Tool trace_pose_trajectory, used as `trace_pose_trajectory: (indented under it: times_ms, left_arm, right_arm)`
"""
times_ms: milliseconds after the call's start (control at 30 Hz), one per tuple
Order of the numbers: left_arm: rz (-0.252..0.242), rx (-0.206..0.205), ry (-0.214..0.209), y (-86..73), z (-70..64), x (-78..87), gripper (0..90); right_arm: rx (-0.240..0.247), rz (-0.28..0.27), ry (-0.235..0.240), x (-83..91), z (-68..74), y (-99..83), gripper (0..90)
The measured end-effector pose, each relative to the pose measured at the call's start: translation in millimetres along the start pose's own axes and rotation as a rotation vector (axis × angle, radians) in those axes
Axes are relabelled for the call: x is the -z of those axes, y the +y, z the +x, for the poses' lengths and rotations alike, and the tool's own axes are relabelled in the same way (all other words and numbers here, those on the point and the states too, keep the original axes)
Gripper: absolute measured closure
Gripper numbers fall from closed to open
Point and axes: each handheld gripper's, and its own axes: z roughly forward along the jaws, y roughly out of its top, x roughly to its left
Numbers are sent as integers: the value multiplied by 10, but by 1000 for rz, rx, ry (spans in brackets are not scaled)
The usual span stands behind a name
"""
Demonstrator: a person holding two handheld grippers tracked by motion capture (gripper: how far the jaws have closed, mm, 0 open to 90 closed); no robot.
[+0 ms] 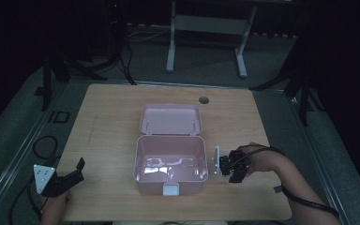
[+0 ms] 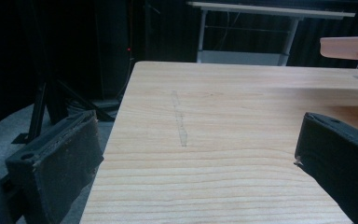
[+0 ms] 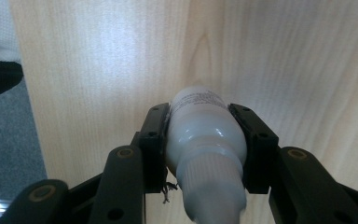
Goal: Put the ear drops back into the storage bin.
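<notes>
A wooden table (image 1: pixel 108 122) carries a pink box (image 1: pixel 170 161) at its middle, lid (image 1: pixel 170 119) thrown open toward the far edge. Beyond the box, a round hole (image 1: pixel 204 100) sits near the table's far edge. Farther behind the box, a white desk frame (image 1: pixel 206 28) stands on the grey floor (image 1: pixel 145 61).

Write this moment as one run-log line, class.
right gripper: shut on white bottle | left gripper: open, idle | pink box: lid open

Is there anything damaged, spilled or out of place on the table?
Nothing is spilled or broken. The wooden table bears one faint scratch-like mark. The pink box sits open and square; the right gripper clamps a white bottle.
</notes>
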Motion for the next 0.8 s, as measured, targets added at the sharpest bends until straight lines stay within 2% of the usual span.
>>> trace_pose_trajectory:
  times_ms: [267,567,800]
  left_arm:
    - [0,1,0,0,0,0,5]
    - [0,1,0,0,0,0,5]
    - [0,2,0,0,0,0,5]
  right_arm:
    - [-7,-22,-7,167,-3,42,598]
    - [-10,-9,-8,306,8,75,598]
    - [-21,-25,-15,551,9,84,598]
